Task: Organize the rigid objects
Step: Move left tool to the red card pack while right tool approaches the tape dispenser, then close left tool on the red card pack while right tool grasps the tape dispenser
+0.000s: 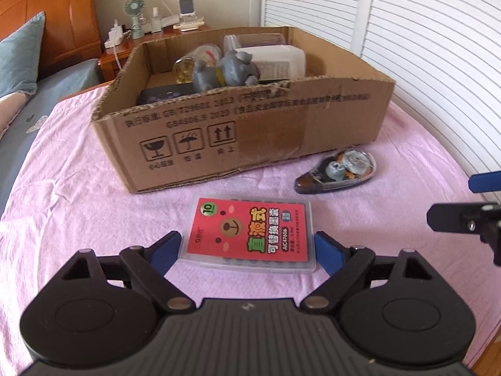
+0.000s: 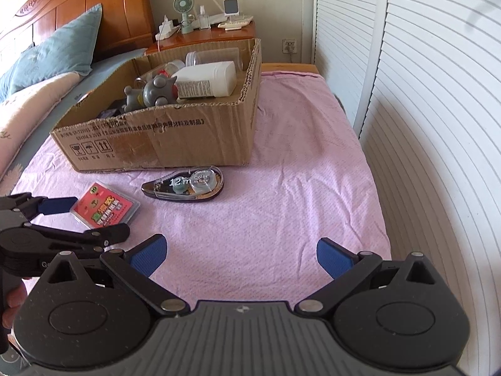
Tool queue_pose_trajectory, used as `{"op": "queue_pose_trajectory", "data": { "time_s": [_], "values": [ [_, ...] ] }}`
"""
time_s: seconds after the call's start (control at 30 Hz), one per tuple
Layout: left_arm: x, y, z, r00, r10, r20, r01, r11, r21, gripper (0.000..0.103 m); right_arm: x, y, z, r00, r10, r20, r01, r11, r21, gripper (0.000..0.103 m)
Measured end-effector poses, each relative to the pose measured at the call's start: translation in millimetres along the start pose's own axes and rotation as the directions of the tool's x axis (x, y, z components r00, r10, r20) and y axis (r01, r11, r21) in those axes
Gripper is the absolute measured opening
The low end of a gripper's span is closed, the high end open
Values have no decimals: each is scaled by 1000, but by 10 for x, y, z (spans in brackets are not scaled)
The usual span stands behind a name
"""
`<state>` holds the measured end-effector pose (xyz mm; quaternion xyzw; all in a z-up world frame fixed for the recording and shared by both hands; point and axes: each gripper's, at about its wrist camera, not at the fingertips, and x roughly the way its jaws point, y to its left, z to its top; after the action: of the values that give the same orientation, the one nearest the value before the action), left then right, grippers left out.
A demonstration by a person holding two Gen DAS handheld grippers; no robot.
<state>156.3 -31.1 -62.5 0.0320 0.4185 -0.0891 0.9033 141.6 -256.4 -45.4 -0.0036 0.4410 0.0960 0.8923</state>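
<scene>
Straddling the red-labelled clear case [image 1: 250, 235], your left gripper [image 1: 250, 247] has its blue fingers [image 1: 169, 247] set on either side of it, apart, at or just off the case's edges; whether the pads press yet I cannot tell, so treat the case as not yet held. It lies flat on the pink cloth [image 1: 78, 188] over the bed, just near of the cardboard box [image 1: 238, 131].

The job looks well along. The box already carries a grey figurine [image 1: 231, 69], a white bottle [image 1: 278, 59], some clear containers and a dark flat item at its left. Two things remain outside it: the case under your left fingers and the correction tape dispenser [image 2: 184, 185], which lies on the cloth just in front of the box's near wall, to the right of the case and apart from it.

Your right gripper [image 2: 241, 257] hangs over bare cloth with its fingers wide apart and nothing between them, near of the dispenser.

Little blocks the way. The box's near wall is something the case probably has to clear, and the figurine stands close behind that wall near the middle, so the open floor at the left of the box looks the easier landing. The two grippers sit close side by side; mind that. A wooden nightstand [image 2: 219, 31] with a small fan [image 2: 183, 6] stands far behind the box, a blue pillow [image 2: 53, 50] lies at the far left, and white louvred doors [image 2: 422, 94] run along the right.
</scene>
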Motion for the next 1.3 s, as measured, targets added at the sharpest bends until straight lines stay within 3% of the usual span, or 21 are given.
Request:
{"op": "queue_pose_trajectory", "data": {
  "time_s": [0.27,0.5,0.63,1.3],
  "values": [
    [4,383,30,988,152,-22,-154,977,-146,90,282,307,55,999,16,-34,-20,992,-122,103],
    [-15,500,-35,989,146,-8,-145,974,-173,90,605,550,157,1000,5,-12,-7,986,-165,103],
    [3,517,-64,990,138,-18,-139,975,-173,102,691,558,211,1000,2,24,2,988,-153,103],
    [-16,512,-91,992,127,-7,-126,981,-150,102,845,638,309,995,52,90,-34,981,-192,103]
  ]
}}
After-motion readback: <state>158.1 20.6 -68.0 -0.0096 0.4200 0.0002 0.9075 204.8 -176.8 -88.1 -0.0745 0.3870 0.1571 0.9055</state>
